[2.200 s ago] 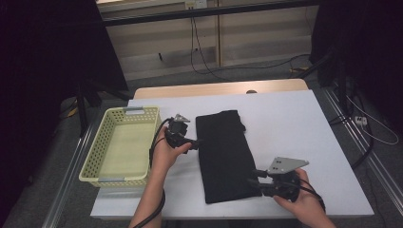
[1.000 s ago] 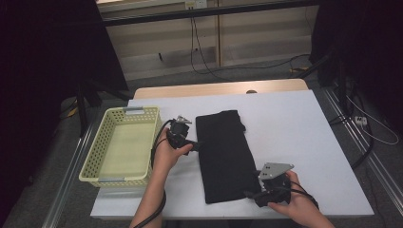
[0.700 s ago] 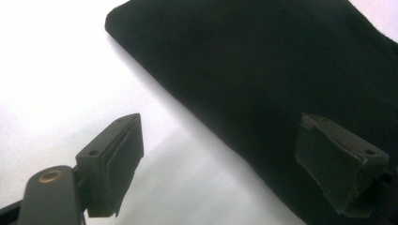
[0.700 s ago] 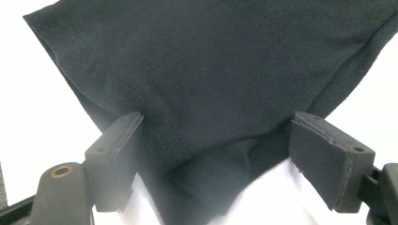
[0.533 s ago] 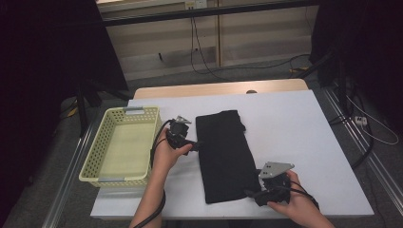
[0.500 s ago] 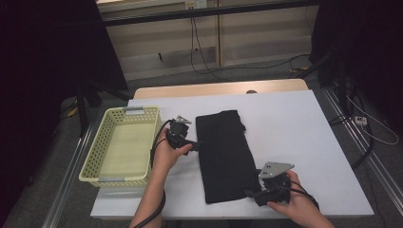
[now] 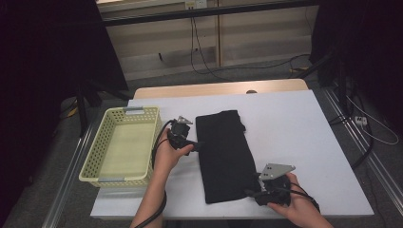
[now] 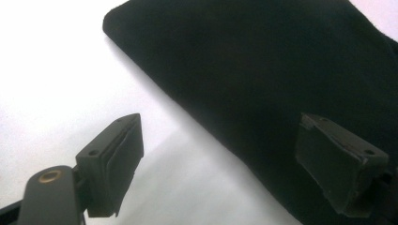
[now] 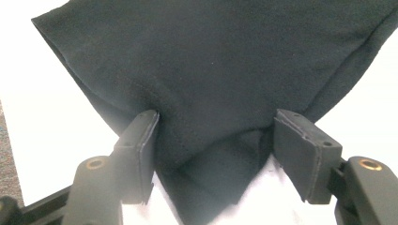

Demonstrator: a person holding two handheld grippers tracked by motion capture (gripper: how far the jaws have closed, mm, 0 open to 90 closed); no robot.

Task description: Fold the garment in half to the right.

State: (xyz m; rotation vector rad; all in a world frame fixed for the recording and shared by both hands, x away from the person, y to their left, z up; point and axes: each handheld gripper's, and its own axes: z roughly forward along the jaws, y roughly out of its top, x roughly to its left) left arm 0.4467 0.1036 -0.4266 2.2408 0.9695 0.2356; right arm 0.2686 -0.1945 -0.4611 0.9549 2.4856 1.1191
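A folded black cloth, soft and matte [image 7: 223, 154], lies as a long rectangle at the centre of the white tabletop [image 7: 304, 137], its long axis running from twelve down to six o'clock. Up close in the right gripper view the black cloth [image 9: 216, 70] shows a fine knit and a stitched hem, and its corner is bunched up into a ridge.

The right gripper [image 7: 254, 192] sits at the cloth's five o'clock corner, held low in the person's right hand [image 7: 292, 209], the grey three-cornered plate on top. Its jaws have just been closing, and the cloth's corner sits between them: both pads touch the gathered fabric and pinch it up, though a good gap remains between them.

The left gripper [image 7: 197, 146] is at the cloth's nine o'clock edge, gripped in the left hand [image 7: 166, 152], pointing toward three o'clock. Its jaws stand wide apart with nothing pressed: in the left gripper view one pad hangs over bare white table, the other over the black cloth [image 8: 263, 70], straddling its edge.

At nine o'clock on the table stands a pale yellow perforated plastic basket [image 7: 90, 164]. Beyond the table, at twelve, a wooden wall panel [image 7: 256, 38] with dangling black cables [image 7: 199, 52] runs behind a grey floor; the sides are dark.
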